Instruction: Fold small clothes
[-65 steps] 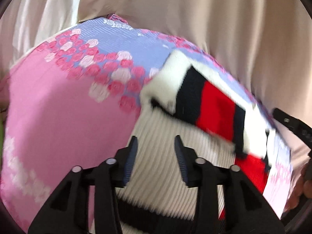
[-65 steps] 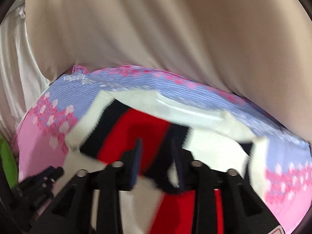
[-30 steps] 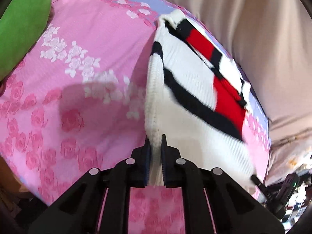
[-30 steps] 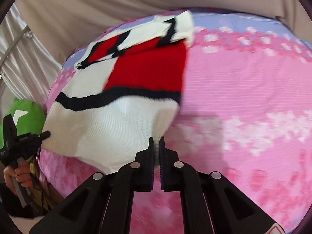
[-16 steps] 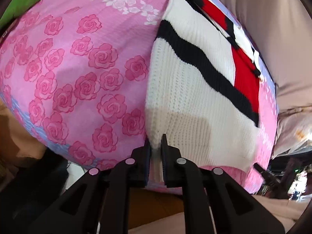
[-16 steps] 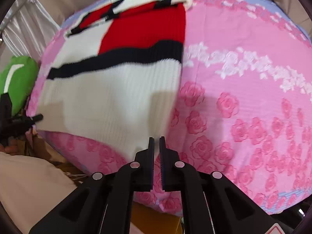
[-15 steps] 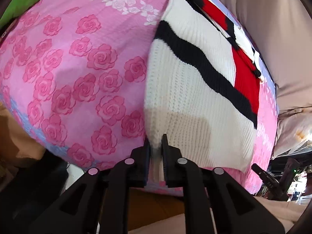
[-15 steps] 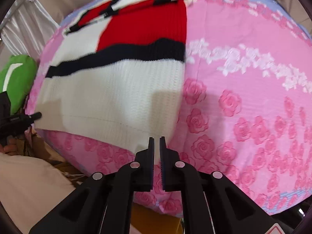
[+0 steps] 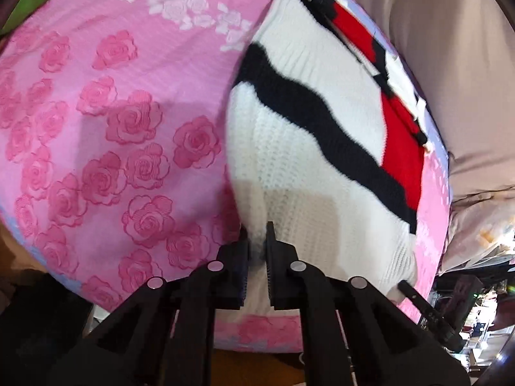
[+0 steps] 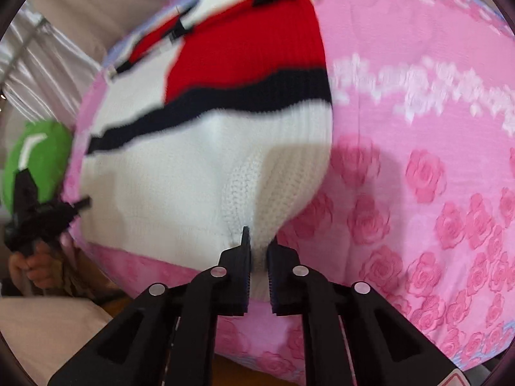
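Ribbed knit sweater (image 9: pixel 309 148), rose-embossed pink cloth (image 9: pixel 106 122)

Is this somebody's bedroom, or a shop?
Probably a bedroom: the sweater lies on a pink rose-print bedspread, with pale curtains behind. Clutter shows at one edge, so I can't be sure.

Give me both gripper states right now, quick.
Left gripper: shut on the near left corner of the white knit sweater.
Right gripper: shut on the sweater's near right corner.
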Demonstrator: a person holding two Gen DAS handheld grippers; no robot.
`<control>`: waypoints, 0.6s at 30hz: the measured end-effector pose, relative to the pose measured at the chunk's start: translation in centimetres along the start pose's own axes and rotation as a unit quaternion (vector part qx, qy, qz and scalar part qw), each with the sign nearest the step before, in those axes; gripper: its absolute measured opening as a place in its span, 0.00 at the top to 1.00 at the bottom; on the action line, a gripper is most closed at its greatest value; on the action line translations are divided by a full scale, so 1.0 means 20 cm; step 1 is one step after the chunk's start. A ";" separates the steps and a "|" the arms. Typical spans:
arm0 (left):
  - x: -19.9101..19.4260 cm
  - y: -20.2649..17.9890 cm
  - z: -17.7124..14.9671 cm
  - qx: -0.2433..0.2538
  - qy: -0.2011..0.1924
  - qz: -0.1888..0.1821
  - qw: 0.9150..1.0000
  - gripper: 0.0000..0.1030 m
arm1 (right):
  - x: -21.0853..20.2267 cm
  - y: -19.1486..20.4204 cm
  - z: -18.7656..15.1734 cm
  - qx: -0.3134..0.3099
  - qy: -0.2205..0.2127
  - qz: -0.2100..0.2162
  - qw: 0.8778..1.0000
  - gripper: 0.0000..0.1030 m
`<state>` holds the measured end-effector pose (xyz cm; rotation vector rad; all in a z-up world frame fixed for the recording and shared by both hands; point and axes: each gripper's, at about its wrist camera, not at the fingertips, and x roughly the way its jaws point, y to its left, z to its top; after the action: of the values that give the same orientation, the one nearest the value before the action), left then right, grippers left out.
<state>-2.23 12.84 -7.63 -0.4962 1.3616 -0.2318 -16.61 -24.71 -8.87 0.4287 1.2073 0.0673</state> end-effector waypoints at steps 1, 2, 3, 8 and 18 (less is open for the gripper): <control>-0.04 -0.01 -0.01 0.008 -0.004 0.000 1.000 0.93 | -0.07 0.02 0.01 -0.005 -0.016 0.000 1.000 0.93; -0.09 -0.03 -0.03 0.019 -0.007 -0.001 1.000 0.94 | -0.13 0.02 0.01 -0.008 -0.023 -0.002 1.000 0.94; -0.12 -0.04 -0.05 0.025 -0.007 -0.002 1.000 0.94 | -0.18 0.02 0.01 -0.010 -0.027 -0.003 1.000 0.94; -0.29 -0.04 -0.24 0.052 0.047 -0.008 0.998 0.95 | -0.37 0.03 -0.10 -0.047 0.025 -0.032 0.998 0.96; -0.56 -0.20 0.00 0.080 -0.003 -0.063 0.995 0.95 | -0.62 0.22 0.10 -0.107 0.009 0.021 0.994 0.97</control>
<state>-4.10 14.22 4.14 -0.4489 1.2955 -0.4389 -18.41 -24.70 4.23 0.2660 1.1952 0.2350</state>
